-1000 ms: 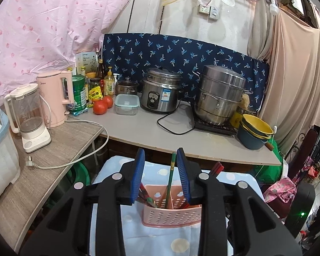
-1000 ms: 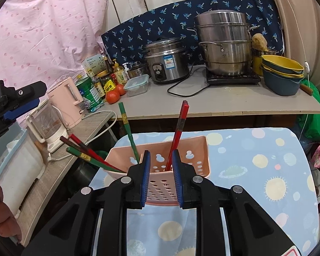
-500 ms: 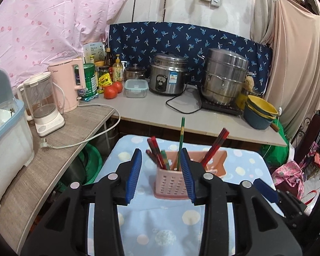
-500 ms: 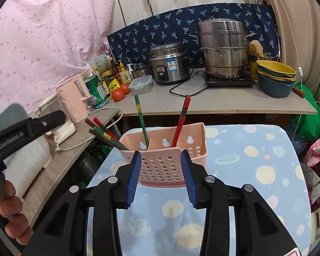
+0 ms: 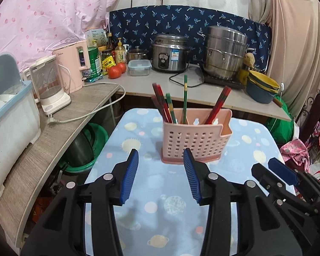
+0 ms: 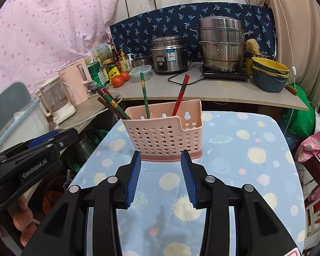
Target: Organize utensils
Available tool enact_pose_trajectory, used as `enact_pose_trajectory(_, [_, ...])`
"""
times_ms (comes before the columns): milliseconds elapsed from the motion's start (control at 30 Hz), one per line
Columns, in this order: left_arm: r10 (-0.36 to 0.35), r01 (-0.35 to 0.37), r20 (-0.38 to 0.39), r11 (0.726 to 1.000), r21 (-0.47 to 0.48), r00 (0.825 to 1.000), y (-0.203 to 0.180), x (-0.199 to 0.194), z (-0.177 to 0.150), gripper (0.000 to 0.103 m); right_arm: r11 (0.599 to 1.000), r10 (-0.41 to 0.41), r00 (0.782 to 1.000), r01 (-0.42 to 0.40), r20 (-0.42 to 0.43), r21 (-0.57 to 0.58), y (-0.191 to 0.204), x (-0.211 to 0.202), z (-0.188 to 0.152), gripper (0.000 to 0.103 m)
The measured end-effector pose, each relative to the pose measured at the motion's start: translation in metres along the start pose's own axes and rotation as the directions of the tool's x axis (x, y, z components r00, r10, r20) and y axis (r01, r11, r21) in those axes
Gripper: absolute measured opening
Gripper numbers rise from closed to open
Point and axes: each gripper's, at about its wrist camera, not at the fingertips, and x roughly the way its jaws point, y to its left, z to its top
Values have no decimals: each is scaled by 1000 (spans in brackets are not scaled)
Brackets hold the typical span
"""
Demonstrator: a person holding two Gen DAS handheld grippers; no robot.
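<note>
A: Where is the basket [image 5: 195, 143]?

B: The pink perforated basket stands upright on a small table [image 5: 177, 209] covered in a light blue cloth printed with suns and planets. It sits toward the far half of the table, just in front of the kitchen counter [image 5: 202, 93].

A: And the chopsticks?

B: All of them are inside it. A bundle of red and green chopsticks [image 5: 163, 104] leans to the left in the left compartment, one green chopstick [image 5: 185, 98] stands nearly upright near the divider, and a red pair [image 5: 218, 104] leans right in the right compartment.

A: What are the tongs doing?

B: The left gripper [image 5: 161, 173] hangs above the cloth on the near side of the basket, its blue-padded jaws opening with nothing between them. The right gripper [image 6: 161, 176] is also parted and empty, its fingertips near the basket's base; whether they touch it cannot be told. In the right wrist view, a hand [image 6: 21, 219] shows at the lower left edge, holding the left tool.

A: Behind the table?

B: A rice cooker [image 5: 170, 53], a stacked steel steamer [image 5: 224, 55], stacked bowls [image 5: 262, 88], two tomatoes [image 5: 116, 70] and a pink kettle [image 5: 72, 66] line the counter.
</note>
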Motion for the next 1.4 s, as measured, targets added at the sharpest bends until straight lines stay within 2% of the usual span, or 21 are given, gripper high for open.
enact_pose_trajectory(200, [7, -8, -34, 1000, -4, 999, 1, 1, -19, 42, 1000, -20, 1000, 20, -13, -9, 2, -5, -14, 38])
enact_pose_trajectory(267, [11, -11, -43, 1000, -6, 999, 1, 2, -23, 43, 999, -31, 999, 31, -19, -11, 2, -5, -19, 44])
enact_pose_trajectory(367, [21, -21, -46, 1000, -9, 999, 2, 2, -30, 52, 999, -38, 999, 38, -22, -10, 1, -7, -25, 47])
enact_pose_trajectory(500, [29, -30, -56, 1000, -4, 998, 2, 4, -36, 53, 998, -60, 998, 59, -29, -16, 0, -8, -33, 47])
enact_pose_trajectory(633, [42, -42, -57, 999, 3, 997, -1, 4, -42, 61, 998, -67, 997, 67, -40, -8, -4, -8, -38, 49])
enact_pose_trajectory(900, [60, -59, -57, 998, 24, 997, -6, 4, -49, 71, 996, -85, 996, 85, -39, 2, -10, -10, -47, 57])
enact_pose_trajectory(1167, [89, -87, -45, 996, 36, 995, -7, 3, -54, 87, 995, -94, 994, 96, -48, 31, -16, -10, -51, 67])
enact_pose_trajectory(1400, [105, -103, -55, 994, 37, 993, -3, 5, -58, 90, 995, -94, 994, 95, -55, 24, -13, -7, -55, 74])
